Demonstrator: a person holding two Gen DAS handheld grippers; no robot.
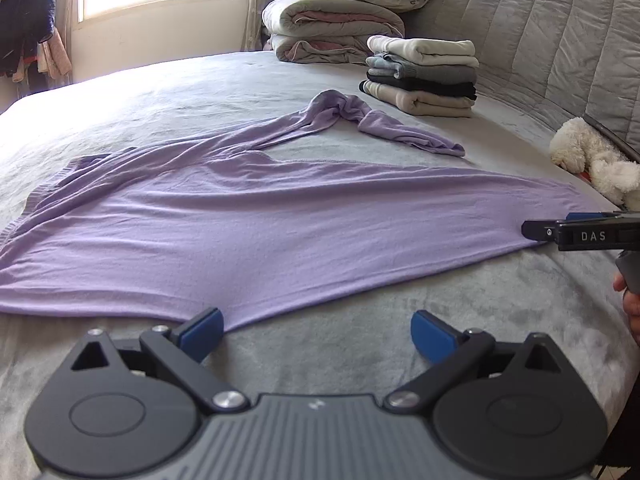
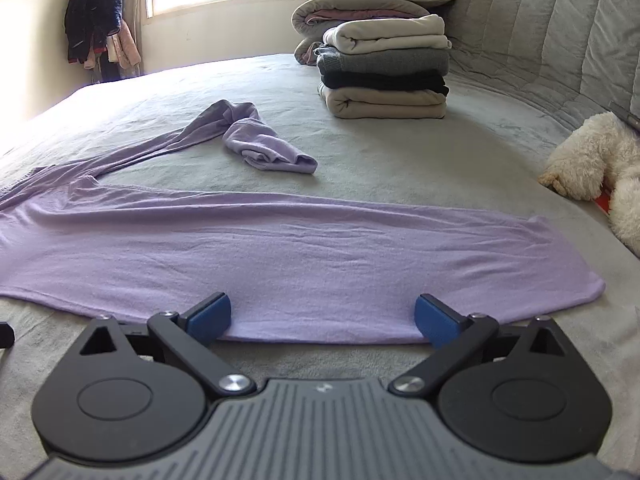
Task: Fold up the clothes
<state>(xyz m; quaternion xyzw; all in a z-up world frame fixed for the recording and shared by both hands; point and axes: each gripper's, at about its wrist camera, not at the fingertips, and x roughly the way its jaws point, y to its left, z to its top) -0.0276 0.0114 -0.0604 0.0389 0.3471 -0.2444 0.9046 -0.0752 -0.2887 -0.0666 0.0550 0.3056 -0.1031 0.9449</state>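
A lilac long-sleeved top [image 1: 248,224] lies spread flat on the grey bed, one sleeve [image 1: 360,120] trailing away and bunched at its cuff. My left gripper [image 1: 316,330] is open, its blue pads just at the near hem corner. In the right wrist view the same top [image 2: 280,256] stretches across, sleeve [image 2: 264,148] crumpled beyond. My right gripper [image 2: 322,316] is open, its pads straddling the near edge of the fabric without closing on it. The right gripper's finger [image 1: 576,232] shows side-on at the garment's right corner in the left wrist view.
A stack of folded clothes [image 1: 422,76] stands at the back right, with folded duvets and pillows [image 1: 340,20] behind it. A white plush toy [image 1: 588,160] lies at the right by the quilted headboard [image 1: 560,40]. Jackets [image 2: 96,16] hang beside the window. A hand [image 1: 630,300] shows far right.
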